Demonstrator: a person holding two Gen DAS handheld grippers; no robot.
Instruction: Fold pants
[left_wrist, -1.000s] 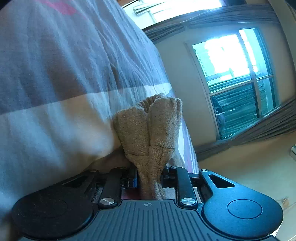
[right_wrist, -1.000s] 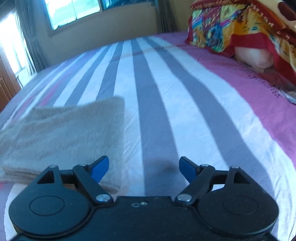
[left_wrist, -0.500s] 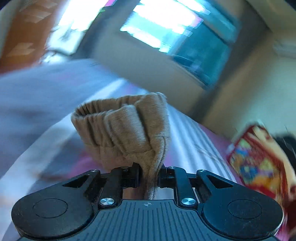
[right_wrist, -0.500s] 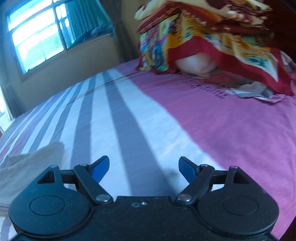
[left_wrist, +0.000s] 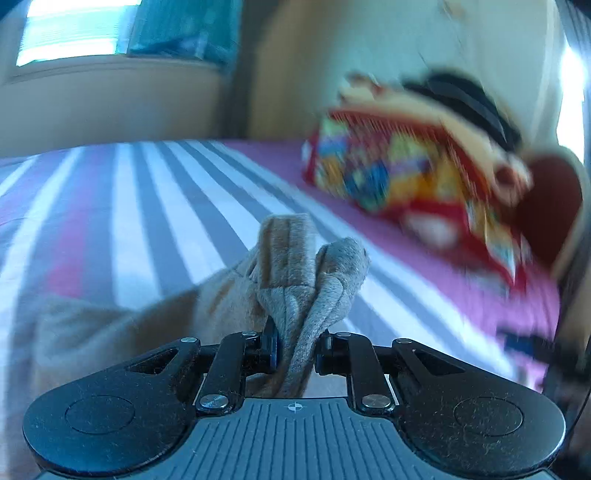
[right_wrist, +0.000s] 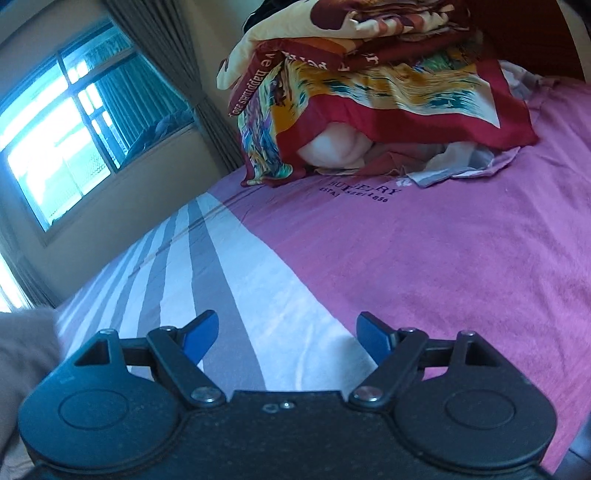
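The tan fleece pants (left_wrist: 295, 273) rise in a bunched fold straight ahead in the left wrist view, and my left gripper (left_wrist: 295, 350) is shut on that fold. The rest of the cloth trails down to the lower left over the striped bed sheet (left_wrist: 147, 206). In the right wrist view my right gripper (right_wrist: 284, 336) hangs open above the sheet with nothing between its blue pads (right_wrist: 199, 334). A tan edge of the pants (right_wrist: 26, 354) shows at that view's far left, apart from the right gripper.
A heap of colourful red-bordered blankets and pillows (right_wrist: 369, 85) sits at the head of the bed on the pink part of the sheet (right_wrist: 443, 251). A window with curtains (right_wrist: 74, 122) is on the far wall. A dark headboard (right_wrist: 535, 33) stands behind the heap.
My left gripper has lifted and swung right with the pants, rolling level, from facing the window to facing the blanket heap. The right gripper has swung right, away from the folded pants.
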